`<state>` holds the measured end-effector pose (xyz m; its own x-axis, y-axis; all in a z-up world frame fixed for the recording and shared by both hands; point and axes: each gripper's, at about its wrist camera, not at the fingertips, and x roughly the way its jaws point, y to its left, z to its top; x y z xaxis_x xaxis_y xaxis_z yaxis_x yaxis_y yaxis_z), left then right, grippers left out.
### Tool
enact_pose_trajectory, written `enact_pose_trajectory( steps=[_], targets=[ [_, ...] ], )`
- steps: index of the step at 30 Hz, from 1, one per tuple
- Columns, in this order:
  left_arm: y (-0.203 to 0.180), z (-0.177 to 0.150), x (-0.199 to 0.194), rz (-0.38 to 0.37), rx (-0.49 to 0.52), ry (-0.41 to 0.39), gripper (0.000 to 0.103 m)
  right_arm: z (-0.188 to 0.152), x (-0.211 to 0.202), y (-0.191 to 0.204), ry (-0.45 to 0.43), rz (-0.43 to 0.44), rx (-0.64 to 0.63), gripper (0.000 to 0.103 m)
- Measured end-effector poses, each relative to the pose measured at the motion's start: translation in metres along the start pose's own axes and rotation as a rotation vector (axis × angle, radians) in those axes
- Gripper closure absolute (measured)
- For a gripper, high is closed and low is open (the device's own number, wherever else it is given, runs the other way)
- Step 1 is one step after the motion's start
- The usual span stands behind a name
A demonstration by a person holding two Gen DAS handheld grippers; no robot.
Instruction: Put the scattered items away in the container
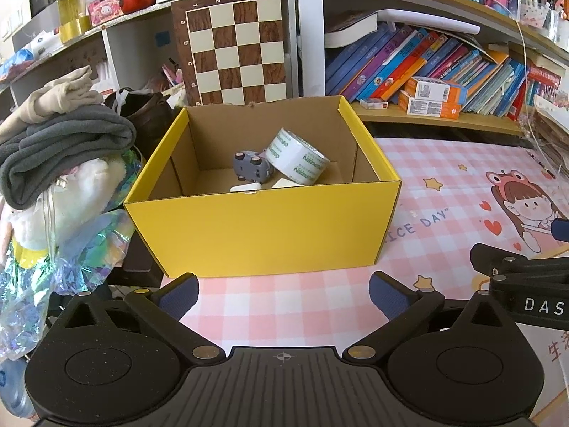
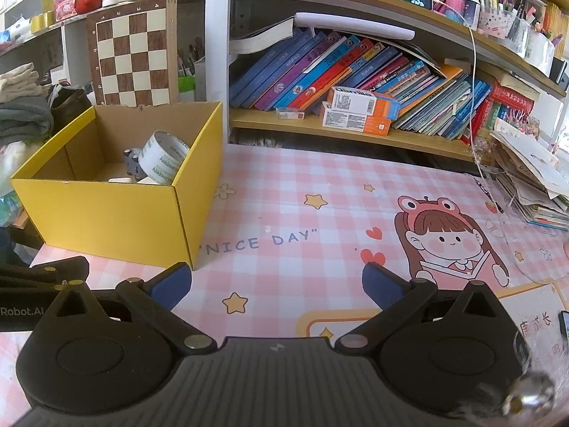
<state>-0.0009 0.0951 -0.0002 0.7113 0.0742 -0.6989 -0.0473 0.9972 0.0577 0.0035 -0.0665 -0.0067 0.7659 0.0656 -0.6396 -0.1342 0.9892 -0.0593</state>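
Note:
A yellow cardboard box (image 1: 263,235) stands open on the pink checked mat, directly ahead of my left gripper (image 1: 284,295). Inside it lie a white tape roll (image 1: 298,160), a grey toy car (image 1: 252,167) and a small white item (image 1: 245,188). The left gripper's blue-padded fingers stand wide open with nothing between them, a short way in front of the box's front wall. In the right wrist view the box (image 2: 106,213) sits at the left with the tape roll (image 2: 163,158) showing. My right gripper (image 2: 275,288) is open and empty over the mat.
A pile of folded clothes (image 1: 64,142) and a wrapped plush toy (image 1: 71,206) crowd the box's left side. A chessboard (image 1: 234,42) leans behind it. Bookshelves (image 2: 355,71) line the back, and a paper stack (image 2: 533,185) sits at the mat's right edge.

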Motion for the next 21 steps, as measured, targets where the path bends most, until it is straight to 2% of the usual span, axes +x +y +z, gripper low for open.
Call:
enact_pose_trajectory(
  steps=[21],
  targets=[
    [-0.0001,-0.001,0.0004,-0.014,-0.002,0.011,0.0,0.0007,0.001,-0.0016,-0.003,-0.02,0.009,0.0]
  ],
)
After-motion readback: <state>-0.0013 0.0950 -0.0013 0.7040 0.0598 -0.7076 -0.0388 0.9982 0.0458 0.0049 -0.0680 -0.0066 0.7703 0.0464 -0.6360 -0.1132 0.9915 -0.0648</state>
